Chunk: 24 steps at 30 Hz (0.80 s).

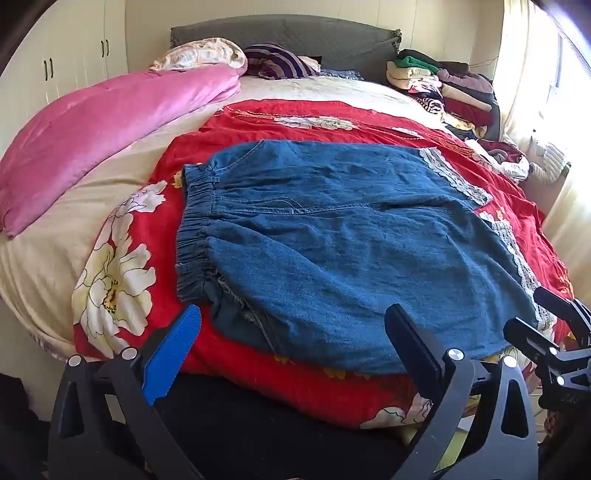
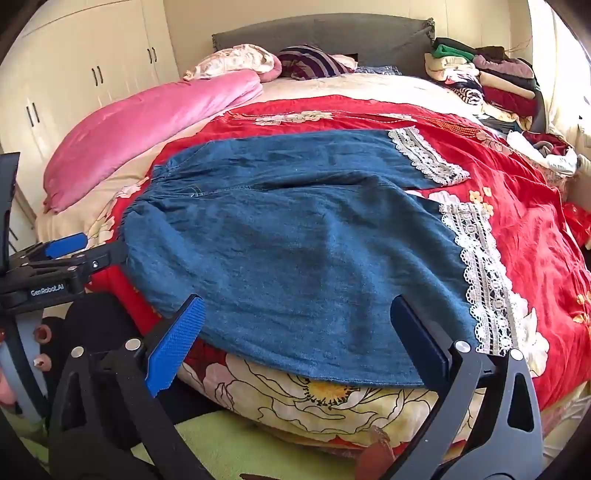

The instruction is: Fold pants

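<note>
The blue denim pants (image 1: 332, 236) lie spread flat on a red floral bedspread (image 1: 122, 258) that covers the near end of the bed. In the left wrist view the gathered elastic waistband (image 1: 194, 229) sits at 9 o'clock and both lace-trimmed leg hems (image 1: 458, 177) run out toward 3 o'clock, one leg lying beyond the other.

The left gripper (image 1: 291, 332) hangs just above the near edge of the pants with its jaws spread as wide as they go; nothing is between them and neither finger touches the cloth. Its blue ribbed pad (image 1: 173, 354) stands at 7 o'clock, near the waistband corner, and the dark finger at 5 o'clock.

The right gripper (image 2: 295, 325) is likewise fully spread and empty, poised over the near leg's lower edge. Its blue pad (image 2: 177, 343) stands at 7 o'clock and the dark finger at 5 o'clock, close to the lace hem (image 2: 484, 280). In this view the left gripper shows at 9 o'clock, beside the waistband end.

A pink quilt (image 1: 110, 136) lies at 10 o'clock, and a pile of folded clothes (image 1: 443, 85) at 1 o'clock near the grey headboard (image 1: 295, 33).
</note>
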Available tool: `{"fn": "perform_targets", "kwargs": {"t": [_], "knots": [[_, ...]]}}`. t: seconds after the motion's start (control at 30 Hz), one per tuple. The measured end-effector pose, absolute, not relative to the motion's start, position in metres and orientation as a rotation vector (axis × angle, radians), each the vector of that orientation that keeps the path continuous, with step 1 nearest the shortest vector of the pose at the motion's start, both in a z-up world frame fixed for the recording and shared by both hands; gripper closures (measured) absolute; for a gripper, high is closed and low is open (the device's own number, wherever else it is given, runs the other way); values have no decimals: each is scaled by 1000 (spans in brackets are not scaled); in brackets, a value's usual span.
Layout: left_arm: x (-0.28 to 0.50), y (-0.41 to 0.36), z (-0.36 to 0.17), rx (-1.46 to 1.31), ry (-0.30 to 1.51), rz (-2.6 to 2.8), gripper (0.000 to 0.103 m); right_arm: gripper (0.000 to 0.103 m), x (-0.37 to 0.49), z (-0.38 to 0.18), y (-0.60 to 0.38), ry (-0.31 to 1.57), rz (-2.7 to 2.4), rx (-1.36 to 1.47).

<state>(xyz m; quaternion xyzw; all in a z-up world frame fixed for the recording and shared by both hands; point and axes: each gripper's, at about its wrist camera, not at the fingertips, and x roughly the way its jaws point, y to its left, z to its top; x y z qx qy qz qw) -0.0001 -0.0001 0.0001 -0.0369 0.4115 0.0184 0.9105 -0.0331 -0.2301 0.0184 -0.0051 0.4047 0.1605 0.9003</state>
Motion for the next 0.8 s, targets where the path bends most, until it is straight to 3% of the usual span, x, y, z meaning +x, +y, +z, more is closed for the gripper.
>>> {"fn": "perform_targets", "kwargs": {"t": [0.8], "knots": [[-3, -9, 1, -56, 847, 24, 4, 8, -35, 21, -233, 814, 330, -16]]}}
